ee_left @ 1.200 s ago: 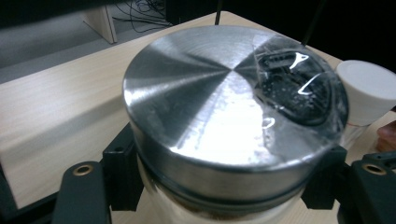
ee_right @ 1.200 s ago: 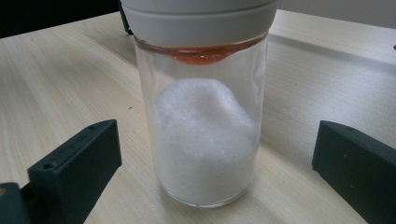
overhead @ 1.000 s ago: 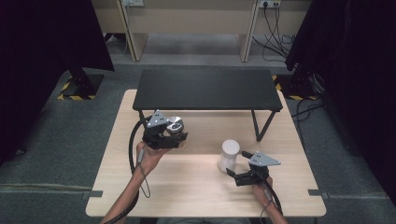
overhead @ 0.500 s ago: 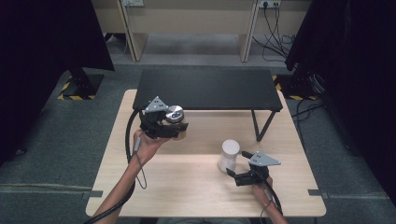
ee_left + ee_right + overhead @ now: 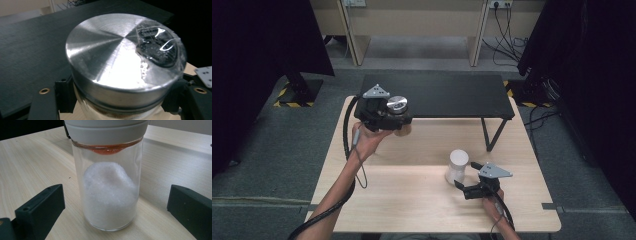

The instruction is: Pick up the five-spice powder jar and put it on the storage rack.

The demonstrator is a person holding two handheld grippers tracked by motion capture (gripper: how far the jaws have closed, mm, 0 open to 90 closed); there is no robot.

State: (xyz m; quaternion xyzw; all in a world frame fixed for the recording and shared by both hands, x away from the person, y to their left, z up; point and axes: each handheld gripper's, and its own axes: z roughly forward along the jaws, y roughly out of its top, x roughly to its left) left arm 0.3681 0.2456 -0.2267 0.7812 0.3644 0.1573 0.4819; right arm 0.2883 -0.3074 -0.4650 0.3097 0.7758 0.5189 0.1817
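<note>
Holding our left gripper (image 5: 394,120) clamped on the metal-lidded jar (image 5: 397,106) above the black shelf (image 5: 452,95) for placing; right gripper (image 5: 462,184) gapes around the white-lidded jar (image 5: 458,166).

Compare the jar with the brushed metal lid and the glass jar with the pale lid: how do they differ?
The metal-lidded jar is clamped in the left gripper, off the table; the pale-lidded glass jar stands on the wooden table between the right gripper's open jaws, ungripped. Lids differ: shiny metal versus matte pale. Both are upright and capped.
</note>
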